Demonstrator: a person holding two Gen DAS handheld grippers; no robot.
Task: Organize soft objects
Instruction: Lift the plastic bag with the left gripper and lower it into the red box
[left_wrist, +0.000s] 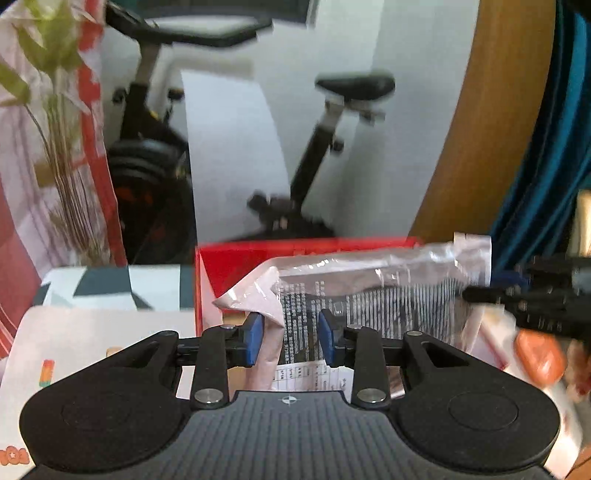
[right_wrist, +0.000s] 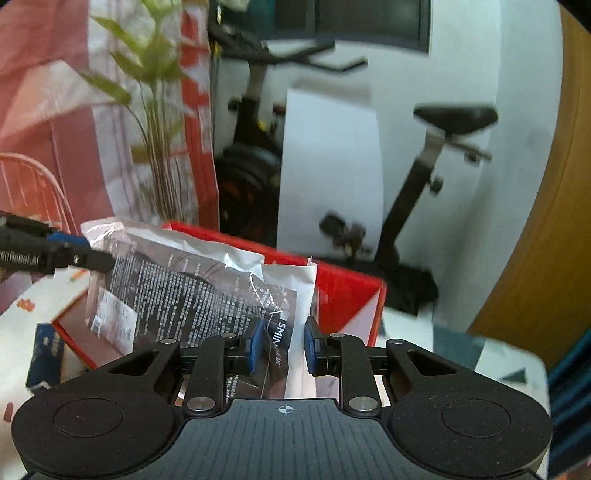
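A soft clear plastic packet (left_wrist: 373, 295) with a dark printed label hangs between both grippers, above an open red box (left_wrist: 236, 258). My left gripper (left_wrist: 290, 338) has its blue pads on either side of the packet's left end, pinching it. My right gripper (right_wrist: 282, 345) pinches the packet's (right_wrist: 192, 288) other end, over the red box (right_wrist: 347, 291). In the left wrist view the right gripper (left_wrist: 476, 294) shows at the packet's right edge; in the right wrist view the left gripper (right_wrist: 103, 260) shows at its left edge.
A patterned white tablecloth (left_wrist: 85, 332) covers the table. A blue carton (right_wrist: 44, 354) lies left of the box. A potted plant (left_wrist: 62, 129) and red-white curtain stand at left. An exercise bike (left_wrist: 325, 147) is behind, a wooden panel (left_wrist: 480, 129) at right.
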